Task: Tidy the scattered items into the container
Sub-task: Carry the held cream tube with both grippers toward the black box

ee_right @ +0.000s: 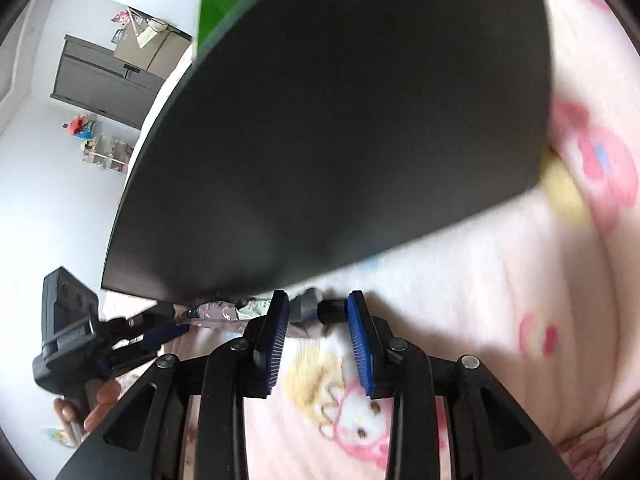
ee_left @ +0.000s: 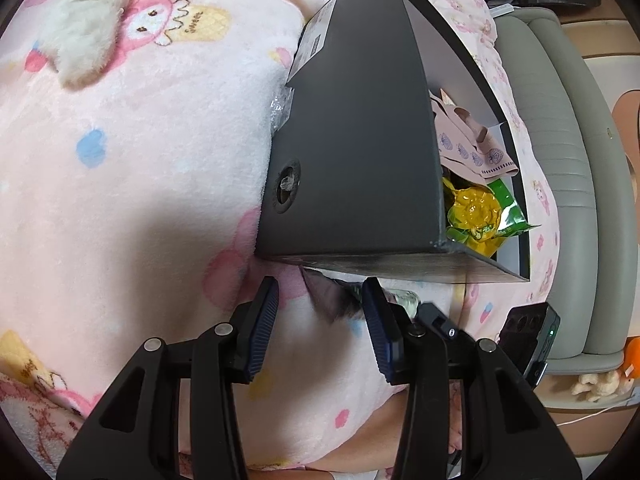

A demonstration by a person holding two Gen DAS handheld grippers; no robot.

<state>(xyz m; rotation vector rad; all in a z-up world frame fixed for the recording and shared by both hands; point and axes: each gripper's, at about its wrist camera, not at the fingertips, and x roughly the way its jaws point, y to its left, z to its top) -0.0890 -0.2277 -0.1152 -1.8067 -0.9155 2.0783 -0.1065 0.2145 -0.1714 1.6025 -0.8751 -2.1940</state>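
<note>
A dark grey box (ee_left: pixel 360 152) stands on a pink cartoon-print blanket (ee_left: pixel 120 160). Inside it lie a pink patterned cloth (ee_left: pixel 476 148) and a green-and-yellow snack packet (ee_left: pixel 480 212). My left gripper (ee_left: pixel 324 300) is open just before the box's near bottom edge, with a dark item (ee_left: pixel 328 300) lying between its fingers. In the right wrist view the box (ee_right: pixel 340 120) fills the frame. My right gripper (ee_right: pixel 318 308) is open at its lower edge, with a grey item (ee_right: pixel 304 308) between the fingertips. A pale patterned packet (ee_right: pixel 216 316) lies to the left, under the box edge.
A fluffy white pouch (ee_left: pixel 88 28) lies on the blanket at far left. A grey padded sofa (ee_left: pixel 560 160) runs beyond the box. The other gripper (ee_right: pixel 80 336) and a hand show at left in the right wrist view. A grey cabinet (ee_right: pixel 104 80) stands by the wall.
</note>
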